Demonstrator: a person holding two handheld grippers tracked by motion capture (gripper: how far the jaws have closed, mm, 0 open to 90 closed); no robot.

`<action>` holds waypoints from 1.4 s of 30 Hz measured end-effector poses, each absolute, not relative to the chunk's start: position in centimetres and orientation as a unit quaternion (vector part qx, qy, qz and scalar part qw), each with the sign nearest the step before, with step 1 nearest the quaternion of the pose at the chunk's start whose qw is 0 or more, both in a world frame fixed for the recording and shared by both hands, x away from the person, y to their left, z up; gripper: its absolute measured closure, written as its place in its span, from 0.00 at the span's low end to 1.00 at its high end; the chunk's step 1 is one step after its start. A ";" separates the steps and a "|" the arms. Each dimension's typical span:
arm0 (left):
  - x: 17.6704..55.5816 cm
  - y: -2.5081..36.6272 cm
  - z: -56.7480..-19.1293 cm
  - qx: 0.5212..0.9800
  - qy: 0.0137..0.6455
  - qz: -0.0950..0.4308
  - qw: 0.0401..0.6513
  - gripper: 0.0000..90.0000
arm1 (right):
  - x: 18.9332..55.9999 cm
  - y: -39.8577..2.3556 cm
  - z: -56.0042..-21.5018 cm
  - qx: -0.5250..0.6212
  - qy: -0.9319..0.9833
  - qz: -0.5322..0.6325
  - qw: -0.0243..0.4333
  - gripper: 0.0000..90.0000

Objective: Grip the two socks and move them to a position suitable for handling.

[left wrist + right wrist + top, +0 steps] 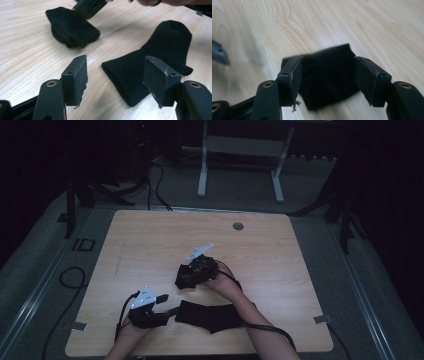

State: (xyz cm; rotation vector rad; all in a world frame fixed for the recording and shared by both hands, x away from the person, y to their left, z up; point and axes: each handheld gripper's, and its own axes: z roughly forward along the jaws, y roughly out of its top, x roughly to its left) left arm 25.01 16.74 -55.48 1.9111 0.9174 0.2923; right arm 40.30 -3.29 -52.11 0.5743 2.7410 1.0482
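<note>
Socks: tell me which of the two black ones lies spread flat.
The flat sock near the table's front edge, just ahead of the open left claw. The other, the folded sock, sits bunched up farther back between the right claw's jaws.

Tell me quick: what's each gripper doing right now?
Left gripper: open, holding nothing, jaws just short of the flat black sock.
Right gripper: jaws around the folded black sock; cannot tell if gripping.
</note>
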 end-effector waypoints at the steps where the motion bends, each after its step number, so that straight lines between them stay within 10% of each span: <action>1: 25.0 16.8 -55.5 0.783 0.377 0.120 0.480 0.41 | 40.5 -2.7 -52.5 0.191 0.917 0.341 0.078 0.41; 6: 25.3 17.0 -55.5 0.779 0.384 0.118 0.482 0.41 | 40.9 -0.9 -54.6 0.178 0.938 0.284 0.087 0.46; 9: 25.4 17.0 -55.4 0.777 0.387 0.119 0.481 0.41 | 40.2 -0.7 -54.7 0.176 0.937 0.283 0.109 0.71; 13: 25.4 17.1 -55.3 0.777 0.388 0.123 0.480 0.42 | 39.7 -0.7 -54.6 0.174 0.935 0.278 0.132 0.80; 36: 28.5 14.5 -51.4 0.781 0.362 0.126 0.494 0.54 | 33.3 -8.7 -49.1 0.074 0.911 0.395 0.096 0.79; 42: 29.0 13.4 -51.3 0.798 0.333 0.123 0.487 0.72 | 32.8 -9.0 -48.8 0.067 0.909 0.400 0.099 0.79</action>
